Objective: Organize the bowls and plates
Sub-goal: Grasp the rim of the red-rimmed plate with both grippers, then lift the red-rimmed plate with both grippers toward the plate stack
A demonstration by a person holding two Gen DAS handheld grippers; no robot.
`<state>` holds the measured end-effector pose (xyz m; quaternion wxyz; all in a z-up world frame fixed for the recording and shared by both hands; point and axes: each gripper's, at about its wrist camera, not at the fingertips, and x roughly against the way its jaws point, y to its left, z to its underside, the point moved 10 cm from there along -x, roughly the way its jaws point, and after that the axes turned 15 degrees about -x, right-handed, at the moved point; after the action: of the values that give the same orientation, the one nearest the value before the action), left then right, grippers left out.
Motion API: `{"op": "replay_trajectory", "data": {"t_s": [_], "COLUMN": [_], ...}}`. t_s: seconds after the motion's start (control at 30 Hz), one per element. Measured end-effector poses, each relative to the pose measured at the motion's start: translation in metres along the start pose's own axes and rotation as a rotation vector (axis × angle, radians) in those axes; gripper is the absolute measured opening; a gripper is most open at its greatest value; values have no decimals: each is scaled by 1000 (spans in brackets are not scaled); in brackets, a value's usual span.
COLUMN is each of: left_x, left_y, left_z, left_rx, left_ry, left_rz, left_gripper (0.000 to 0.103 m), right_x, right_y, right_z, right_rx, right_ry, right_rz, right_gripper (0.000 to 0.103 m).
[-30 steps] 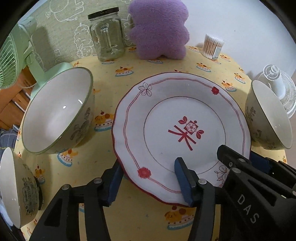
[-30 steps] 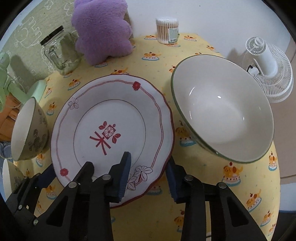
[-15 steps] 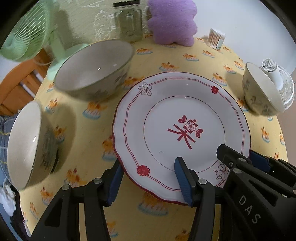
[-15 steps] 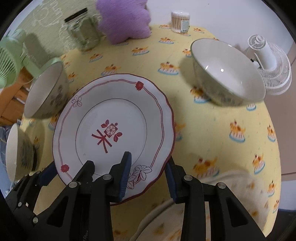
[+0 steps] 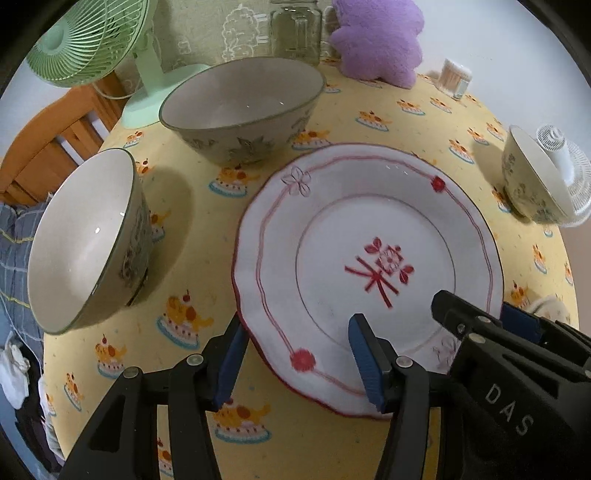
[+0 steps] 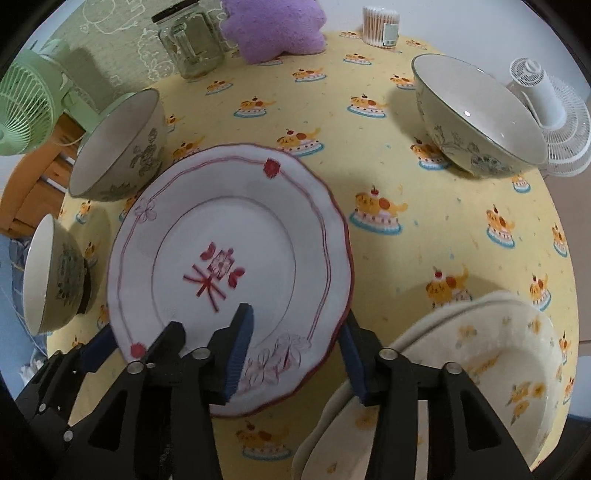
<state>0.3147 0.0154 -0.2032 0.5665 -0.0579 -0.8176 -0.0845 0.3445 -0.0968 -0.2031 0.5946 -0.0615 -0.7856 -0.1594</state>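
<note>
Both grippers hold a white plate [image 5: 369, 229] with red trim, also in the right wrist view [image 6: 229, 258], lifted above the yellow tablecloth. My left gripper [image 5: 299, 365] grips its near left rim. My right gripper [image 6: 295, 350] grips its near right rim. Three patterned bowls stand on the table: a large one [image 5: 240, 110] at the back left, a smaller one [image 5: 88, 240] on the left, another [image 6: 476, 118] on the right. Cream plates with yellow flowers [image 6: 480, 369] are stacked at the near right.
A green fan [image 5: 96, 40], a glass jar [image 5: 295, 29], a purple plush [image 5: 376, 37] and a cotton swab tub [image 5: 456, 77] line the table's back. A white fan [image 6: 554, 114] stands at the right edge. A wooden chair [image 5: 55, 144] is on the left.
Both grippers have raised the plate and drawn it back toward the near edge. The bowls look farther away and the cream plate stack has come fully into the right wrist view.
</note>
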Motion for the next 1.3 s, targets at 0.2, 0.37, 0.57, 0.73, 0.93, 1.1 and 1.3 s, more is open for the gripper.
{"op": "replay_trajectory", "data": {"t_s": [0.2, 0.37, 0.57, 0.73, 0.93, 1.1, 1.3], "left_x": [-7, -18, -19, -20, -12, 4, 29], "left_y": [17, 24, 22, 17, 15, 14, 17], "left_z": [-18, -25, -31, -34, -30, -26, -21], "left_rx": [48, 70, 74, 55, 15, 1, -6], "left_ry": [-23, 2, -8, -2, -1, -8, -35], "left_rz": [-24, -16, -20, -32, -31, -10, 4], "left_gripper": [59, 59, 58, 58, 57, 56, 56], "right_x": [-6, -8, -21, -22, -16, -1, 27], "right_y": [2, 5, 9, 10, 13, 14, 21], "right_z": [-29, -45, -50, -52, -47, -43, -34], "right_rx": [39, 70, 109, 126, 159, 156, 154], "right_ry": [-45, -84, -63, -53, -40, -60, -90], "right_rz": [23, 29, 38, 44, 67, 82, 85], "right_gripper": [52, 49, 45, 45, 45, 45, 45]}}
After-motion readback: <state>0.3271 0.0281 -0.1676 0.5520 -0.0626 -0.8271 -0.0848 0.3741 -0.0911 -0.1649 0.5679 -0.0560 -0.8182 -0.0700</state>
